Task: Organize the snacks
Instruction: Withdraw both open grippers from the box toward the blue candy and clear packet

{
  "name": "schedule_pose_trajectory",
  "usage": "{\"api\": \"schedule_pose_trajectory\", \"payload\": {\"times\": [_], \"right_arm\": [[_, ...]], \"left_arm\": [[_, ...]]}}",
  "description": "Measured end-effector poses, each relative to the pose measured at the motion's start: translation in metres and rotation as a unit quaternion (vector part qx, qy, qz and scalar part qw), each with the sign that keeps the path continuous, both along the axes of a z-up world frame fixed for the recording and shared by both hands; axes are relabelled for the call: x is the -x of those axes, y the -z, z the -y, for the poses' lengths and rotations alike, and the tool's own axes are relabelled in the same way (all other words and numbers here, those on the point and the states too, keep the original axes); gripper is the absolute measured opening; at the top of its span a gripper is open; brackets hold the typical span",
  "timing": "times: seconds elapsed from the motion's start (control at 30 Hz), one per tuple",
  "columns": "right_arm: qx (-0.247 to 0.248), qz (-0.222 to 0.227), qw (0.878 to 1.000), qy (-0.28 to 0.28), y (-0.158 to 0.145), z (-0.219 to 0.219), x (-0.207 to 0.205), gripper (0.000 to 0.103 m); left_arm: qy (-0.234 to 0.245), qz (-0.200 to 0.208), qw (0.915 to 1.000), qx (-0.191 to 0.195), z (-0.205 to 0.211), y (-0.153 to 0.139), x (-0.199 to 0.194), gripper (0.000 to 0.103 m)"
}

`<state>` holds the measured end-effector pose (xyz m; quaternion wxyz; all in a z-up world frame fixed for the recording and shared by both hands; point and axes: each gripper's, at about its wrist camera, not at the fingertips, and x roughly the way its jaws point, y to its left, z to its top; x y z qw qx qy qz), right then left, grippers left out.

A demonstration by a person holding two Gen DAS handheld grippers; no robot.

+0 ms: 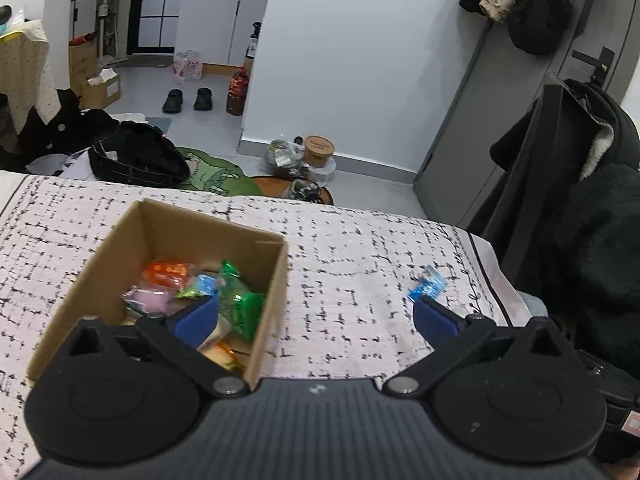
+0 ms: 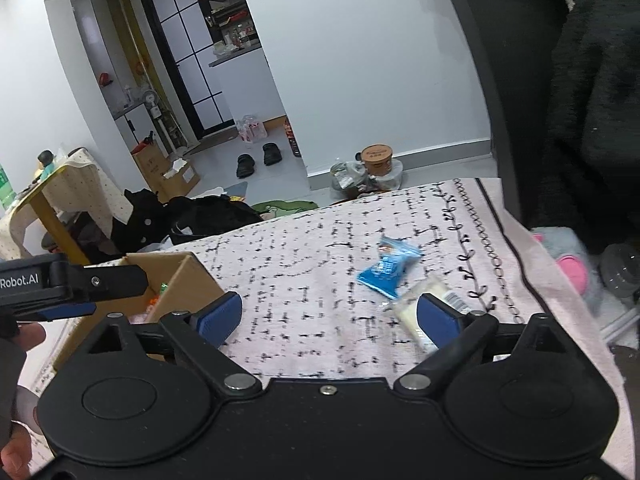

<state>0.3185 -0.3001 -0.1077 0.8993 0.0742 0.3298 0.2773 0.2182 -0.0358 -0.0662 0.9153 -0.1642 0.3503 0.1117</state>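
Note:
An open cardboard box point(image 1: 276, 276) sits on the pink patterned cloth point(image 1: 340, 272) and holds several snack packets, among them a green one point(image 1: 236, 300) and an orange one point(image 1: 166, 272). My left gripper point(image 1: 316, 316) is open and empty, its left finger over the box. A blue snack packet point(image 1: 428, 286) lies on the cloth to the right; it also shows in the right wrist view point(image 2: 388, 268). A pale packet point(image 2: 420, 304) lies beside it. My right gripper point(image 2: 328, 316) is open and empty, low over the cloth, its right finger by the pale packet. The box point(image 2: 188, 280) is at its left.
The left gripper's body point(image 2: 60, 284) reaches over the box in the right wrist view. The cloth's edge point(image 2: 520, 248) drops off at the right, beside dark clothes point(image 2: 592, 80) and a grey plush toy point(image 2: 568, 260). Bags and shoes lie on the floor beyond.

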Motion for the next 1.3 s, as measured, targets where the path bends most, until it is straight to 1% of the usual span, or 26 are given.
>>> {"api": "schedule_pose_trajectory", "payload": {"times": [0.17,0.3,0.5,0.8,0.9,1.1,1.2,1.27,1.3], "right_arm": [[0.011,0.004,1.000,0.008,0.005,0.013,-0.003,0.094],[0.023,0.004,1.000,0.013,0.012,0.022,-0.008,0.091],[0.037,-0.001,0.999,0.019,0.022,0.030,-0.015,0.089],[0.060,-0.002,0.998,0.018,0.034,0.030,-0.028,0.087],[0.069,-0.003,0.997,0.013,0.039,0.026,-0.034,0.084],[0.089,0.004,0.996,-0.003,0.049,0.017,-0.045,0.083],[0.097,0.005,0.995,-0.008,0.054,0.014,-0.050,0.081],[0.102,0.001,0.995,-0.009,0.059,0.012,-0.054,0.078],[0.104,-0.001,0.994,-0.010,0.061,0.011,-0.055,0.076]], "left_arm": [[0.025,-0.007,0.9997,-0.001,0.014,0.004,-0.008,0.103],[0.043,-0.019,0.9989,-0.001,0.025,0.010,-0.019,0.103],[0.064,-0.020,0.9976,-0.017,0.041,0.018,-0.034,0.102],[0.103,-0.022,0.9941,-0.025,0.058,0.035,-0.062,0.100],[0.111,-0.024,0.9931,-0.030,0.061,0.041,-0.073,0.095],[0.126,-0.029,0.9912,-0.026,0.066,0.053,-0.095,0.086],[0.137,-0.032,0.9897,-0.028,0.070,0.061,-0.104,0.081],[0.140,-0.036,0.9891,-0.025,0.070,0.066,-0.110,0.074],[0.141,-0.039,0.9890,-0.022,0.071,0.068,-0.112,0.072]]}}
